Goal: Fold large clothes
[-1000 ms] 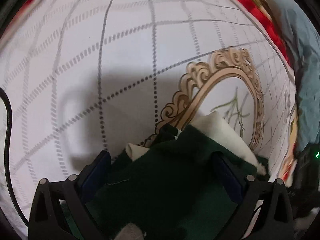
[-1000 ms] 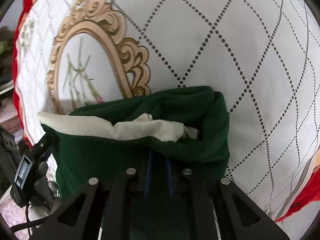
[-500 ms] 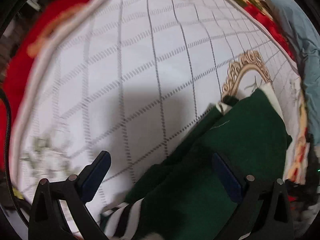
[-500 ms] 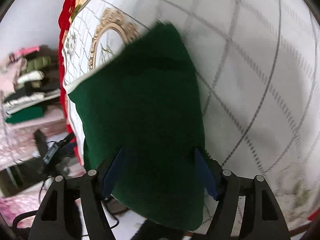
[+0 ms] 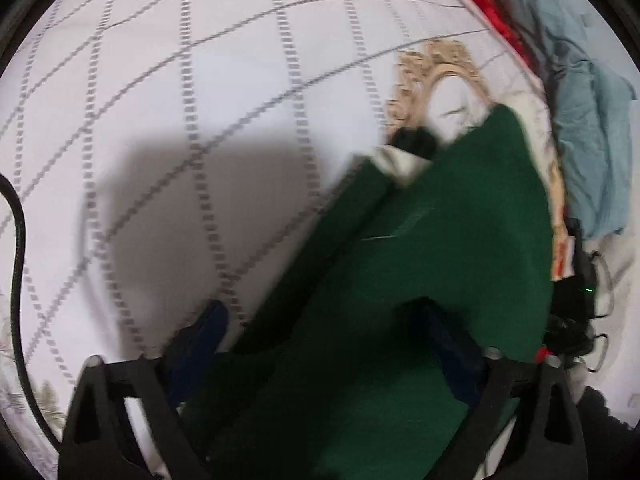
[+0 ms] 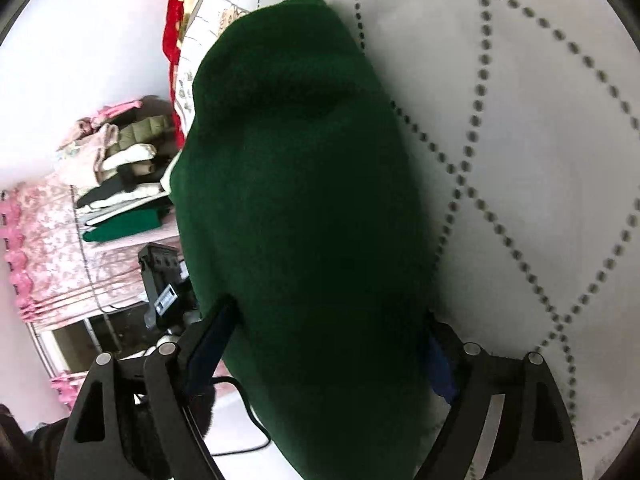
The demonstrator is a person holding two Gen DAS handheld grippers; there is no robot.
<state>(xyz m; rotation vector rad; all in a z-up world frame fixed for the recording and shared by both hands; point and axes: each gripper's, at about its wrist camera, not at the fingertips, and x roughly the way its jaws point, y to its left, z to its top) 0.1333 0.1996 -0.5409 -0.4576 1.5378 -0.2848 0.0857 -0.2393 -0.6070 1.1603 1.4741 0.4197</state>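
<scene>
The left gripper [image 5: 320,344] stands with its jaws wide apart; they have just been closing a little, and the green garment [image 5: 432,264] lies between them. Its left blue pad [image 5: 204,336] is clear of the cloth, over the white bedspread [image 5: 208,80], while the right pad [image 5: 448,340] sits at or partly under a fold of the green fabric; the blur leaves it unclear whether it touches. No squeeze on the cloth shows.

The right gripper [image 6: 332,344] also has its jaws spread wide, and they have just been opening. The folded green garment [image 6: 304,208] fills the whole gap between them, with each blue pad [image 6: 212,344] right at an edge of the bundle. Whether the pads press on it cannot be told from this view.

The garment is a thick dark green bundle lying on the bedspread, running away from both grippers. In the left view a cream lining [image 5: 396,160] shows at its far end, next to a tan ornate frame [image 5: 436,68] printed on the bedspread. The bedspread is white with dotted grey lines and a red border [image 6: 172,40].

Beyond the bed, the right view shows a stack of folded clothes [image 6: 124,184] on a pink flowered cover [image 6: 52,256]. The left view shows a pale blue cloth [image 5: 588,128] past the bed's edge and a black cable [image 5: 16,280] at the left.
</scene>
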